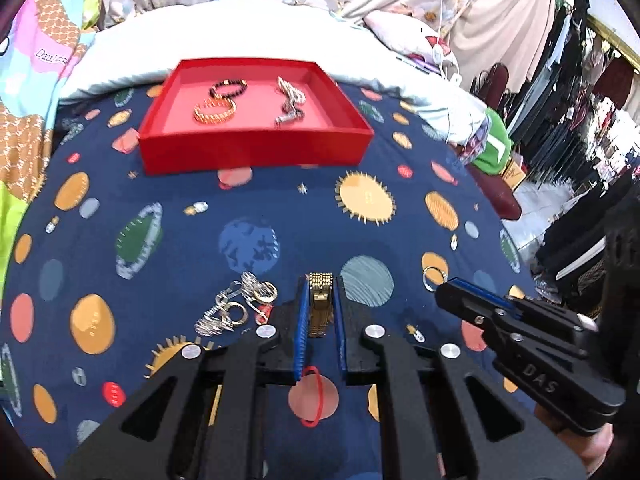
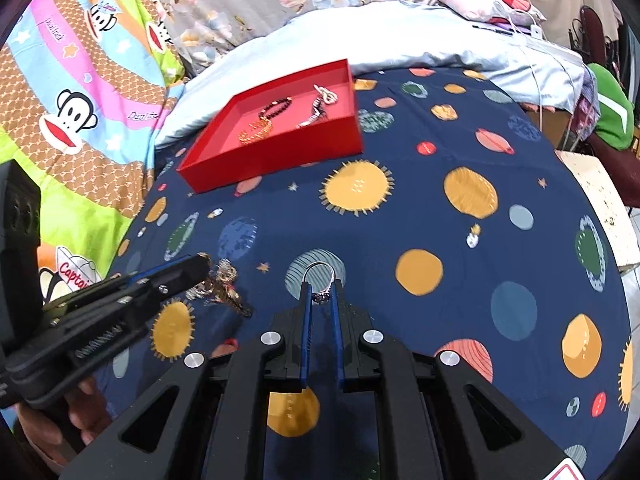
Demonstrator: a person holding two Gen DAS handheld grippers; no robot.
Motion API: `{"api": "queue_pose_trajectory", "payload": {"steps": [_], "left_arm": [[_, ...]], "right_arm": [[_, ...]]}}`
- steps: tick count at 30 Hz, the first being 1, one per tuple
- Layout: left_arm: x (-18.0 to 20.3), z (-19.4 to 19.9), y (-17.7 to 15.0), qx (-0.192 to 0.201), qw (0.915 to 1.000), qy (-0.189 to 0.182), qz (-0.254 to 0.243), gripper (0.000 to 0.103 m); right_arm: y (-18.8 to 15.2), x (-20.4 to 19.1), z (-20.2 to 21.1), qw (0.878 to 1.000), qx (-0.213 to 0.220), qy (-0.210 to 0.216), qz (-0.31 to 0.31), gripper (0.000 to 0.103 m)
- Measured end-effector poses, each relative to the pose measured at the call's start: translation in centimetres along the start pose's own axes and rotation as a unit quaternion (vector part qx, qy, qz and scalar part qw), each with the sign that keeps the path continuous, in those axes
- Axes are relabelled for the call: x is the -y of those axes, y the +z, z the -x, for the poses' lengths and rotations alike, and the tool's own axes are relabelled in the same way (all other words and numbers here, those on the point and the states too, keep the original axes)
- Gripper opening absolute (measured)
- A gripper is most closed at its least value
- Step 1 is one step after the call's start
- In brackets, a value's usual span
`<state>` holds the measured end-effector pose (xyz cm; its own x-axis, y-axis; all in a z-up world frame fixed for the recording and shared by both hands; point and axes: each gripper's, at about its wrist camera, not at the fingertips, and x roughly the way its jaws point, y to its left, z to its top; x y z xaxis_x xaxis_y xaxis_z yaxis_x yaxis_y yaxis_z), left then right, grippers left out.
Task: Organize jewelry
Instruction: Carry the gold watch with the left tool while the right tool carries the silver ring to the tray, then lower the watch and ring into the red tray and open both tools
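Observation:
My left gripper (image 1: 320, 285) is shut on a gold watch (image 1: 320, 304) just above the blue planet-print cloth. My right gripper (image 2: 320, 287) is shut on a silver ring (image 2: 322, 282) with a dark stone; the ring also shows in the left wrist view (image 1: 433, 278) at the right gripper's tip (image 1: 444, 292). A pile of silver and gold jewelry (image 1: 240, 304) lies left of the watch, and in the right wrist view (image 2: 222, 284) beside the left gripper. A red tray (image 1: 256, 150), which also shows in the right wrist view (image 2: 272, 160), holds a gold bracelet (image 1: 215, 110), a black bead bracelet (image 1: 229, 87) and a silver chain (image 1: 290, 100).
A thin red elastic ring (image 1: 313, 396) lies on the cloth under my left gripper. A pale blue quilt (image 1: 240, 36) and pillows lie behind the tray. The cloth's right edge drops toward a clothes rack (image 1: 580, 92) and a green bag (image 2: 612, 116).

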<state>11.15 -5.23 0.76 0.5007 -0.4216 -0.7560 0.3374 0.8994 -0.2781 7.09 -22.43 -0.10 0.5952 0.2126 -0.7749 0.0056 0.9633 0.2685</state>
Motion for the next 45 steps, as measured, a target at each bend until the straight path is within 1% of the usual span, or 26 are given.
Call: {"api": "queue_pose_trajectory", "payload": {"steps": [5,8,11,13,15,19,21,24,28,34,38,40,41,45], "left_arm": [[-0.7,1.9,2.1,0.017,0.9999,-0.003,-0.001,0.011],[-1.4,2.5,4.2,0.028,0.9996,-0.001,-0.004,0.011],[-2.6,2.8,7.0,0.041,0.9991,0.006,-0.009,0.011],[-3.2,2.8,8.9,0.050,0.9986,0.013,-0.012,0.011],[-4.0,2.6,11.4,0.064,0.9975,0.025,-0.015,0.011],[-5.3,1.2,15.7,0.080,0.9965,0.024,-0.011,0.011],[-5.8,-0.3,17.8,0.087,0.9957,0.030,-0.010,0.011],[-6.7,-2.6,19.9,0.097,0.9947,0.035,-0.002,0.011],[-7.7,-6.1,22.3,0.086,0.9954,0.041,0.006,0.011],[-8.1,-9.7,25.0,0.085,0.9945,0.062,-0.004,0.011],[-8.7,-12.4,25.9,0.070,0.9961,0.054,0.001,0.011],[-9.0,-13.9,25.8,0.055,0.9971,0.052,0.007,0.011],[-9.4,-14.9,25.4,0.040,0.9977,0.052,0.016,0.011],[-10.0,-16.5,23.2,0.009,0.9986,0.046,0.024,0.012]], "right_arm": [[1.5,-1.2,-0.3,1.000,0.004,0.019,0.010,0.008],[3.5,-2.1,-0.8,0.999,0.013,0.024,0.025,0.008],[5.6,-2.9,-1.4,0.999,0.022,0.027,0.039,0.008],[7.8,-3.3,-2.2,0.998,0.029,0.031,0.046,0.008],[9.8,-3.6,-3.2,0.998,0.031,0.036,0.049,0.008],[13.9,-4.1,-5.9,0.997,0.033,0.042,0.052,0.008],[15.5,-4.3,-7.2,0.997,0.032,0.039,0.053,0.008],[17.7,-4.3,-9.6,0.998,0.028,0.037,0.048,0.008],[20.1,-3.8,-12.8,0.999,0.012,0.039,0.035,0.008],[22.7,-3.2,-17.1,0.999,-0.008,0.038,0.023,0.009],[23.4,-3.0,-19.6,0.999,-0.019,0.022,0.029,0.009],[23.4,-2.8,-20.5,0.999,-0.026,0.011,0.031,0.009],[23.3,-2.6,-20.8,0.999,-0.029,0.011,0.031,0.009],[22.6,-2.3,-21.5,0.998,-0.042,0.006,0.040,0.009]]}}
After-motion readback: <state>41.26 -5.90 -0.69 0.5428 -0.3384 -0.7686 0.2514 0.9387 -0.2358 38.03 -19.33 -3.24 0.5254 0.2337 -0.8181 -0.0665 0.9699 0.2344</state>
